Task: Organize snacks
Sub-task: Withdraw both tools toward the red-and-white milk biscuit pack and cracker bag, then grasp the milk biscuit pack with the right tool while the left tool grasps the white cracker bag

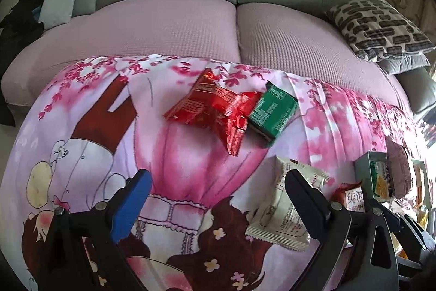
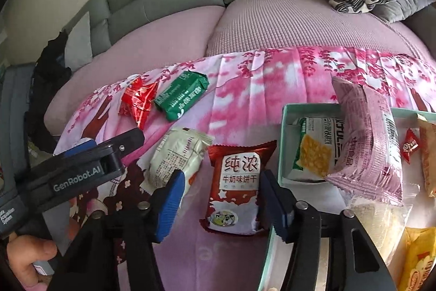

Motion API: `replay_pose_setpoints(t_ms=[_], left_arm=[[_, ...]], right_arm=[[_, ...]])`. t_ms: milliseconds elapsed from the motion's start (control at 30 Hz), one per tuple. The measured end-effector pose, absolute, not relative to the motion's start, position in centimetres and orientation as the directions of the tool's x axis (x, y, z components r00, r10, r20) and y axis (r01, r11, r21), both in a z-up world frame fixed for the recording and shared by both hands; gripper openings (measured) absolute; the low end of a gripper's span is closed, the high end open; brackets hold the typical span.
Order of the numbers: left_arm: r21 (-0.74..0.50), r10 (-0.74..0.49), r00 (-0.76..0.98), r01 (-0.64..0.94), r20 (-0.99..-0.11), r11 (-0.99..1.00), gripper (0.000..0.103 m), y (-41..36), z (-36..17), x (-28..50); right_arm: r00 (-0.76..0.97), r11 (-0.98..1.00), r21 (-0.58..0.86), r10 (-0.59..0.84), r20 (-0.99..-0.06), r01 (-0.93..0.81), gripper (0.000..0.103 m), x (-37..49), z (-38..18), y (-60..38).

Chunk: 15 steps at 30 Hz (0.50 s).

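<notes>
Snack packets lie on a pink printed cloth [image 1: 190,143]. A red foil packet [image 1: 209,111] and a green packet [image 1: 269,111] sit at the far middle; both also show in the right wrist view, red [image 2: 139,102] and green [image 2: 181,94]. A white packet [image 1: 283,209] lies beside my open, empty left gripper [image 1: 218,187], touching its right finger. My right gripper [image 2: 220,195] is open with a red-brown milk biscuit packet [image 2: 235,190] lying between its fingers. A teal box [image 2: 286,132] holds a cracker packet [image 2: 313,152] and a pink packet [image 2: 368,143].
The cloth lies on a pink-covered sofa seat [image 1: 169,29] with grey backrests. A patterned pillow [image 1: 381,26] sits at the right. More yellow and white packets [image 2: 381,222] lie at the right. My left gripper's body [image 2: 79,168] reaches in from the left.
</notes>
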<state>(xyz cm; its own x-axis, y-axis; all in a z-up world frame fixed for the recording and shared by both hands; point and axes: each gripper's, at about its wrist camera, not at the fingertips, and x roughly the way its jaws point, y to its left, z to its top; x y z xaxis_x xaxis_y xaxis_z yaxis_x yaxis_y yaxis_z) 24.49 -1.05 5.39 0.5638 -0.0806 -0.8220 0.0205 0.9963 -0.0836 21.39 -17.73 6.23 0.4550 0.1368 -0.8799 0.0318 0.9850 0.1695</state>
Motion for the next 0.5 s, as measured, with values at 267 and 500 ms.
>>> replay_pose_setpoints(t_ms=[267,500], left_arm=[[-0.152,-0.195,0.535,0.123,-0.822,0.981,0.098,-2.8,4.6,24.7],[-0.234,-0.308,0.474,0.209,-0.825,0.949,0.098,-4.6,3.0,25.2]], right_arm=[[0.452,0.987,0.16,0.133,-0.882,0.022,0.06,21.3,6.2,-17.6],[0.444,0.99,0.14,0.123,-0.887,0.006,0.06,21.2,6.2,-17.3]])
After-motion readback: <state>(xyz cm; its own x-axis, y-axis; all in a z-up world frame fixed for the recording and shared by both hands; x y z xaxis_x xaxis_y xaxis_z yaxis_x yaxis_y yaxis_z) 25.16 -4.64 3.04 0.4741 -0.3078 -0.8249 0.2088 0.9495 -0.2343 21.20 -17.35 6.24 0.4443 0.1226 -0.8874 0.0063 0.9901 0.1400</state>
